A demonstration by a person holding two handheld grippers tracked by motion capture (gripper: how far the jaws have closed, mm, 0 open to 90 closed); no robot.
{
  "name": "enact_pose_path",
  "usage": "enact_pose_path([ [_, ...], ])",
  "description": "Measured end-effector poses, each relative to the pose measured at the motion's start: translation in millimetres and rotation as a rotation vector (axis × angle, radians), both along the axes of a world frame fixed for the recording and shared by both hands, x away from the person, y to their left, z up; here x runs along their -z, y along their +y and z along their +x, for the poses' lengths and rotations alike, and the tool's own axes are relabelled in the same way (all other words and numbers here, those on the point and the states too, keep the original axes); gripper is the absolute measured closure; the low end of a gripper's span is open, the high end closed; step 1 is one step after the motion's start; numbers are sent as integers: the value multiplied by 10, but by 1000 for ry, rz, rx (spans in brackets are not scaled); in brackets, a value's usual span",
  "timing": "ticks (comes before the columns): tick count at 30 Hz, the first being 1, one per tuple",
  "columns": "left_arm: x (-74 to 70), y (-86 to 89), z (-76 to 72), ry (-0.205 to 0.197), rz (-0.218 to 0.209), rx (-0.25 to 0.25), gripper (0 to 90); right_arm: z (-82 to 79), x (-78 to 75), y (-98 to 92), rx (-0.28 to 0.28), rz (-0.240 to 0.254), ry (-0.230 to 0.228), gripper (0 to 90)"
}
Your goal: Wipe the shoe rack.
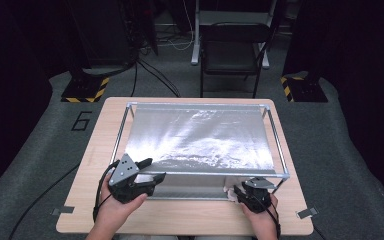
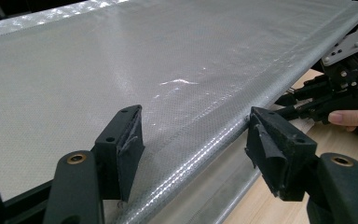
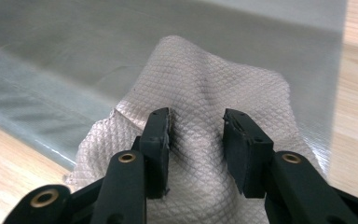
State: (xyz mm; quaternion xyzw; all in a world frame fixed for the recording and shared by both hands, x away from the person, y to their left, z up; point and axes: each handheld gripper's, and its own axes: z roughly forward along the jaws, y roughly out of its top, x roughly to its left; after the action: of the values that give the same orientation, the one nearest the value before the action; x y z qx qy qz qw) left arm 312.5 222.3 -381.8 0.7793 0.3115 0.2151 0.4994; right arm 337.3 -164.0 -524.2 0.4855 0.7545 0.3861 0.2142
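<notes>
Grey carpet surrounds a pale wooden table (image 1: 180, 217); behind it stand a black folding chair (image 1: 232, 47) and dark stands with yellow-and-black striped bases (image 1: 85, 90). On the table sits a metal-tube frame (image 1: 279, 145) with a silvery film (image 1: 200, 137) stretched over its top like a shelf.

Left gripper (image 1: 142, 175): jaws parted, one on each side of the film-wrapped front bar (image 2: 200, 140); in the left gripper view the bar runs between the pads with a gap on either side, so nothing is gripped.

Right gripper (image 3: 196, 140): jaws half-spread, pressed down into a white paper towel (image 3: 209, 98) that bulges up between and beyond the fingertips. The towel lies bunched under the jaws, at the near right foot of the frame, partly on film and partly beside bare wood. The pads appear to dent the sheet rather than pinch it; whether it is actually held cannot be told.

Handling, as judged: the towel is light, soft and quilted, easily crumpled and prone to slip out of a loose grasp; the raised fold between the fingertips is the best place to pinch. The film looks thin, smooth and slippery, liable to crease or tear; the bar beneath it is stiff.

Writing: a large "6" (image 1: 82, 121) marked on the carpet left of the table. No brands or labels are legible.
</notes>
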Motion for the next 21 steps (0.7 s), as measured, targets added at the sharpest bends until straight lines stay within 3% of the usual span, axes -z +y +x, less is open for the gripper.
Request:
enact_pose_path([
  [7, -1, -1, 0, 0, 1, 0, 362, 30, 8, 176, -43, 1, 10, 615],
  [8, -1, -1, 0, 0, 1, 0, 362, 15, 8, 230, -28, 40, 32, 615],
  [9, 0, -1, -2, 2, 0, 0, 362, 59, 15, 248, -57, -30, -3, 616],
  [11, 1, -1, 0, 0, -1, -1, 362, 70, 9, 342, -83, -5, 15, 616],
  [12, 0, -1, -1, 1, 0, 0, 362, 56, 10, 462, -64, 44, 51, 615],
  [18, 0, -2, -1, 1, 1, 0, 362, 143, 13, 691, -144, -6, 20, 615],
  [19, 0, -2, -1, 1, 1, 0, 362, 143, 13, 691, -144, -6, 20, 615],
  [20, 1, -2, -3, 4, 0, 1, 362, 117, 6, 764, -129, 29, 43, 616],
  [21, 1, -2, -2, 3, 0, 1, 362, 132, 11, 814, -149, 25, 43, 616],
])
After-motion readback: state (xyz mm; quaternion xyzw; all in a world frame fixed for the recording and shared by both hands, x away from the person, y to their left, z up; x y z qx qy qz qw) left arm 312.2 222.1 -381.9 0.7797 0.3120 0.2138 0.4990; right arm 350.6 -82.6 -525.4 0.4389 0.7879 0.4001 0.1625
